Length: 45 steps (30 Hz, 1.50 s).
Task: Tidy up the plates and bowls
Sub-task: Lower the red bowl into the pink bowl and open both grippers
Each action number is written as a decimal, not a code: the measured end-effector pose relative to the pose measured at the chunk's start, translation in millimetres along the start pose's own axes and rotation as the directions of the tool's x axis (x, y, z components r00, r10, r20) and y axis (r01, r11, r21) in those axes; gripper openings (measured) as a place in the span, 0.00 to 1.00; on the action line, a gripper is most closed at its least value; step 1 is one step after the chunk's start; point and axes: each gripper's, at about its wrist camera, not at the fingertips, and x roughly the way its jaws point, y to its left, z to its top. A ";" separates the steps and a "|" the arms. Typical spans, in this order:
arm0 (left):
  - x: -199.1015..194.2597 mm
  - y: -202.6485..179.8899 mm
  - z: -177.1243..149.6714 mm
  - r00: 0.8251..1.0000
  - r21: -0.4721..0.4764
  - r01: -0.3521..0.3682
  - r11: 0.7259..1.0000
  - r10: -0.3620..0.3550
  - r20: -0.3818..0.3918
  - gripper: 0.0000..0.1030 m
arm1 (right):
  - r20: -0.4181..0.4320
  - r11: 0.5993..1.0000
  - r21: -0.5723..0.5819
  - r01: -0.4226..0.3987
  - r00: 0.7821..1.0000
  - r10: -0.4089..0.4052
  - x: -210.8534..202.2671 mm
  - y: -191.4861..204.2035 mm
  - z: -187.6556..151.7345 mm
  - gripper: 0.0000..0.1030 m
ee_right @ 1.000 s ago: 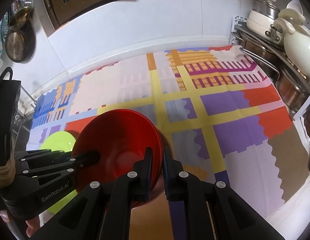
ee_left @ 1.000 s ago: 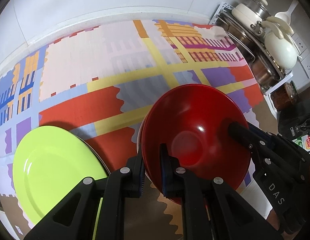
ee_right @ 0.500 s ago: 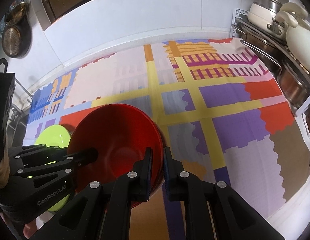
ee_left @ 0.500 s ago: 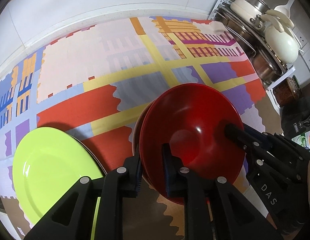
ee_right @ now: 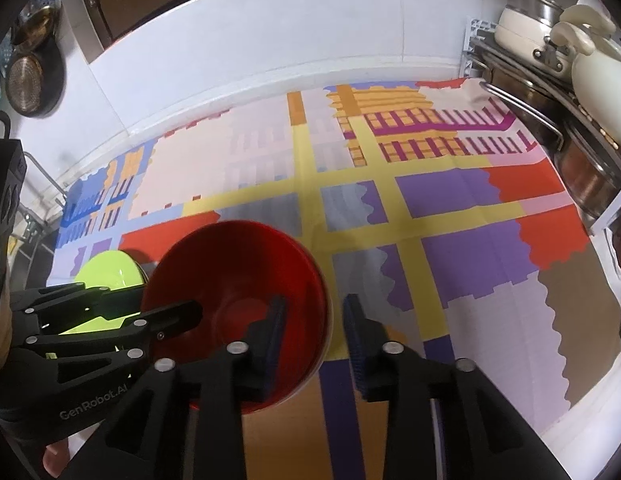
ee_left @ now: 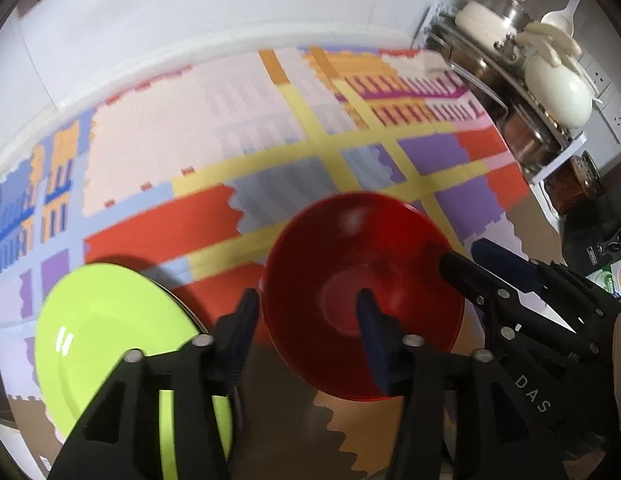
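your left tongs (ee_left: 306, 312) stand parted wide, one finger outside the near-left rim of the red bowl (ee_left: 362, 296), the other over its well; they grip nothing. your right tongs (ee_right: 312, 320) are likewise spread, astride the bowl's right rim, one finger inside and one outside, holding nothing. the bowl appears to rest on the patterned cloth (ee_right: 470, 208) covering the bench, though contact beneath is hidden. the lime-green plate (ee_left: 110, 344) lies just left of the bowl, apart from it. judgement: both tongs are equally near; the bowl is round, so either rim serves for a fresh grip.
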 end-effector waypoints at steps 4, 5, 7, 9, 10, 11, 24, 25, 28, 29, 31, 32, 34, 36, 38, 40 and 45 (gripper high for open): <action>-15.3 3.7 -1.4 0.996 0.007 -0.064 0.998 0.063 0.062 0.57 | 0.026 1.000 -0.010 0.016 1.000 -0.016 -8.3 0.5 1.6 0.41; -18.4 5.0 -2.4 0.994 0.004 -0.079 0.997 0.078 0.077 0.57 | 0.035 1.000 -0.010 0.018 0.999 -0.018 -10.6 0.4 1.9 0.46; -23.3 7.9 -4.8 0.988 -0.007 -0.116 0.993 0.116 0.098 0.58 | 0.049 1.000 -0.010 0.019 0.999 -0.018 -14.0 1.0 2.1 0.49; -28.3 10.8 -8.8 0.982 -0.027 -0.142 0.989 0.145 0.121 0.63 | 0.059 1.000 -0.023 0.014 0.998 -0.012 -16.7 3.0 1.4 0.56; -30.8 12.1 -11.6 0.979 -0.039 -0.155 0.987 0.159 0.132 0.65 | 0.063 1.000 -0.028 0.011 0.998 -0.009 -17.6 3.6 0.9 0.57; -33.1 13.6 -14.4 0.975 -0.052 -0.167 0.985 0.173 0.140 0.69 | 0.069 0.999 -0.034 0.005 0.998 -0.003 -18.4 4.2 0.5 0.59; -96.6 48.3 -71.2 0.865 -0.234 -0.307 0.922 0.373 0.335 0.97 | 0.203 0.997 -0.072 -0.037 0.978 0.051 -43.6 35.5 -14.4 0.83; -104.4 51.9 -77.6 0.849 -0.242 -0.319 0.916 0.390 0.357 0.97 | 0.214 0.997 -0.072 -0.040 0.975 0.055 -47.5 40.5 -16.6 0.84; -119.9 60.0 -93.4 0.815 -0.245 -0.347 0.905 0.420 0.399 1.00 | 0.258 0.996 -0.087 -0.022 0.965 0.044 -60.9 57.9 -26.6 0.86; -125.7 64.0 -101.7 0.803 -0.242 -0.355 0.903 0.427 0.415 1.00 | 0.270 0.996 -0.092 -0.012 0.962 0.037 -64.9 63.2 -30.1 0.86; -133.5 69.7 -114.1 0.792 -0.236 -0.364 0.901 0.433 0.430 1.00 | 0.306 0.995 -0.102 0.006 0.952 0.026 -75.6 76.4 -41.8 0.86; -138.3 73.6 -123.6 0.788 -0.228 -0.368 0.902 0.432 0.439 1.00 | 0.324 0.995 -0.099 0.018 0.946 0.015 -81.0 82.9 -49.3 0.86; -145.1 79.0 -138.7 0.786 -0.216 -0.365 0.906 0.424 0.450 1.00 | 0.339 0.996 -0.085 0.030 0.941 0.000 -90.3 91.8 -62.5 0.87; -153.0 82.1 -156.3 0.782 -0.214 -0.356 0.910 0.415 0.465 1.00 | 0.341 0.997 -0.065 0.030 0.940 -0.006 -98.5 99.3 -75.6 0.87; -160.6 82.9 -173.6 0.781 -0.205 -0.344 0.916 0.401 0.479 1.00 | 0.351 0.998 -0.037 0.040 0.936 -0.025 -110.4 107.8 -95.7 0.88; -166.9 80.6 -188.9 0.776 -0.187 -0.346 0.919 0.393 0.494 1.00 | 0.366 0.998 -0.026 0.056 0.930 -0.042 -121.1 112.8 -113.1 0.88; -177.7 73.7 -209.9 0.778 -0.159 -0.323 0.933 0.358 0.516 1.00 | 0.380 0.997 0.004 0.080 0.922 -0.075 -141.8 118.4 -147.1 0.88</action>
